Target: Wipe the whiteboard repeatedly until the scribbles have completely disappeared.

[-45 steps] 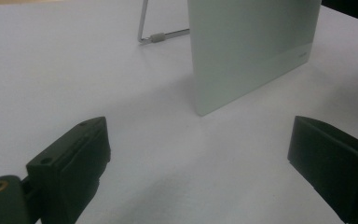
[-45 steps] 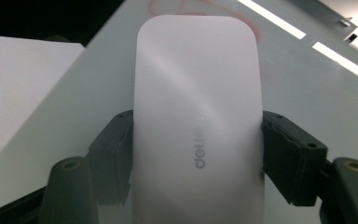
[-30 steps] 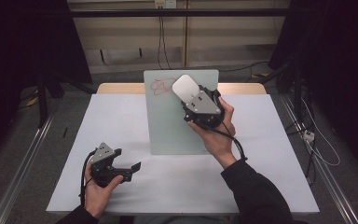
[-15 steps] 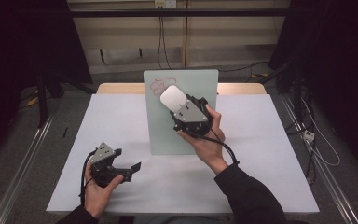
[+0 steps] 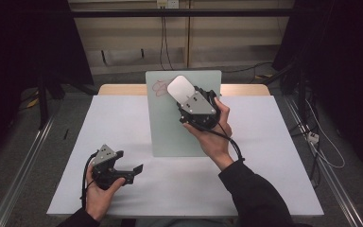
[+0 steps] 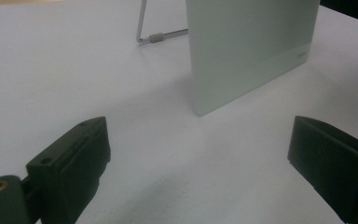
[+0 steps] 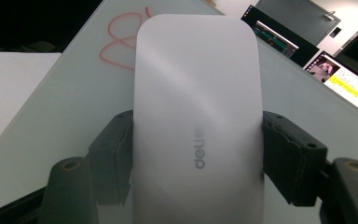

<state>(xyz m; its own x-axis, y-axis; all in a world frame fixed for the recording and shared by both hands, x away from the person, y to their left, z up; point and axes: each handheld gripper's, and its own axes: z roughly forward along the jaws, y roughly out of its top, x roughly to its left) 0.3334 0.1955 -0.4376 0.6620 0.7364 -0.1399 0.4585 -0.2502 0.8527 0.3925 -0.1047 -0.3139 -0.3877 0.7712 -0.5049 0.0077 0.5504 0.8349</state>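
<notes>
- One white board eraser (image 7: 198,126), marked "deli", is clamped between the right gripper (image 5: 194,105)'s jaws, which press on its two long sides; its long axis runs on from the jaws toward the top of the right gripper view.
- Red marker scribble (image 7: 121,44) lies at the upper left of that view, just beyond the eraser's far left corner, so the wipe would, I judge, have to go up and left.
- In the high view the eraser sits against the upper part of the tilted glass board (image 5: 170,132), right beside the scribble (image 5: 159,88) at upper centre.
- Right forearm reaches up from the lower right, wrist angled toward the board's top edge.
- Left gripper (image 5: 127,171) rests low on the white table (image 5: 283,156) at lower left, well apart from the board, its jaws wide apart with nothing between them.
</notes>
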